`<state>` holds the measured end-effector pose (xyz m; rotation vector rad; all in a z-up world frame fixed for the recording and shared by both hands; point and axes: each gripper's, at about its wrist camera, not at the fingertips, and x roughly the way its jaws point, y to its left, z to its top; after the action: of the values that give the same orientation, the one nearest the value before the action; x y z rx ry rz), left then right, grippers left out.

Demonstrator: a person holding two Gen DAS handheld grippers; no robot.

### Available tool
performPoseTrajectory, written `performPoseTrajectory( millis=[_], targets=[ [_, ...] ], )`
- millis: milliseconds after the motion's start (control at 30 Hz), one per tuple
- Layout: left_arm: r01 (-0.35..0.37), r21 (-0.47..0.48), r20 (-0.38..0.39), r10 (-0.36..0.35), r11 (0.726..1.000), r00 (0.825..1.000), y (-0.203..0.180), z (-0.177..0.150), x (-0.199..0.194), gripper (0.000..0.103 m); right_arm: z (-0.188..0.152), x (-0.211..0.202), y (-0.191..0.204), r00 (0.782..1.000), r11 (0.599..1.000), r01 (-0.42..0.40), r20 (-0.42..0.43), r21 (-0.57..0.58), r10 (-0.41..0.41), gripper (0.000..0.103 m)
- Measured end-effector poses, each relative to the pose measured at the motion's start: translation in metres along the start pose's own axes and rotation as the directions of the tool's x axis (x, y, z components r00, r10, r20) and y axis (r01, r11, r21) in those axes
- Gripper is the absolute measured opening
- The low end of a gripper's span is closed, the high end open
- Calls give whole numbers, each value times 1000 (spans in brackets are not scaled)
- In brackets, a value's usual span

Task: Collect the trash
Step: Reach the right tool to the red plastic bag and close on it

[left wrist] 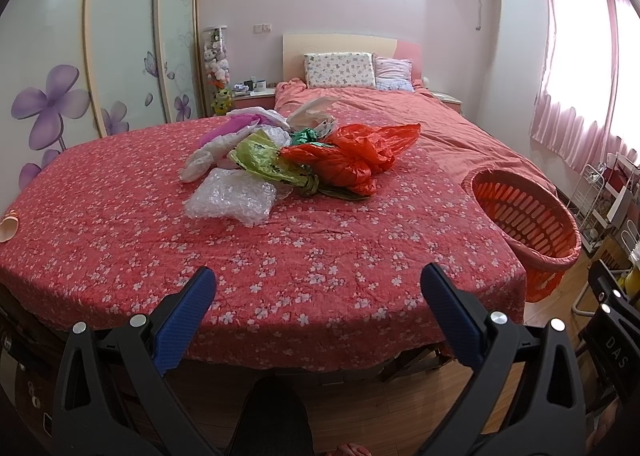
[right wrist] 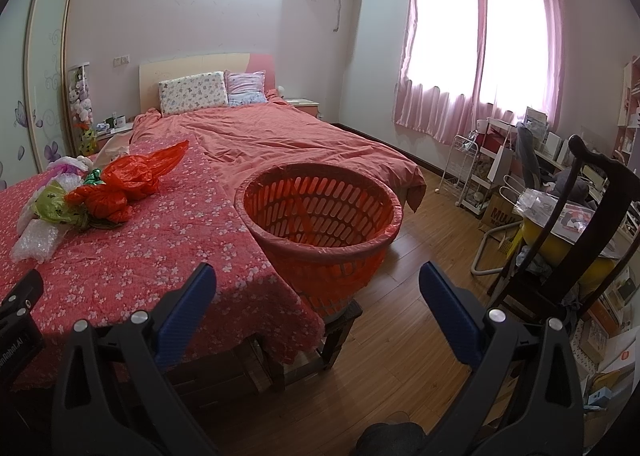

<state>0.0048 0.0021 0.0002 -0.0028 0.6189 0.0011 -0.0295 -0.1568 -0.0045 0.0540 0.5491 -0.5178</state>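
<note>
The left claw (left wrist: 316, 288) was wide open and held nothing, and it hung over the near edge of the worktop (left wrist: 120, 216), which had a red flowery cloth on it. The right claw (right wrist: 316, 288) was wide open and empty too, and it pointed at the basket (right wrist: 320, 252). The trash was a pile of bags near the middle of the worktop, a bit toward the far edge. There was a red bag (left wrist: 356, 156), a green bag (left wrist: 268, 160), a sheet of bubble wrap (left wrist: 230, 198) on the near side, and some white and purple bags (left wrist: 240, 128) behind. They all touched each other in one heap. The basket stood just off the right edge of the worktop, lined with a thin red bag, and it looked empty. Nothing had gone in yet, so the job was likely just starting. The bags looked very light, soft and crinkly, and probably slippery. A good place to pinch seemed to be a bunched or knotted part, like the twisted middle of the red bag, since a loose flap could slide out. The bubble wrap was squashy, so an edge fold might hold best.
</note>
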Motion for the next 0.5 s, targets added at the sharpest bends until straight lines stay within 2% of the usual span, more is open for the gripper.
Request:
performPoseTrajectory(
  millis=[200, 500],
  targets=[
    [-30, -31, -15, 30, 999, 999, 14, 11, 18, 101, 7, 15, 14, 999, 999, -36, -17, -5, 36, 99],
    [-105, -123, -51, 99, 987, 994, 69, 32, 58, 101, 33, 49, 64, 986, 986, -165, -38, -17, 165, 99]
  ],
)
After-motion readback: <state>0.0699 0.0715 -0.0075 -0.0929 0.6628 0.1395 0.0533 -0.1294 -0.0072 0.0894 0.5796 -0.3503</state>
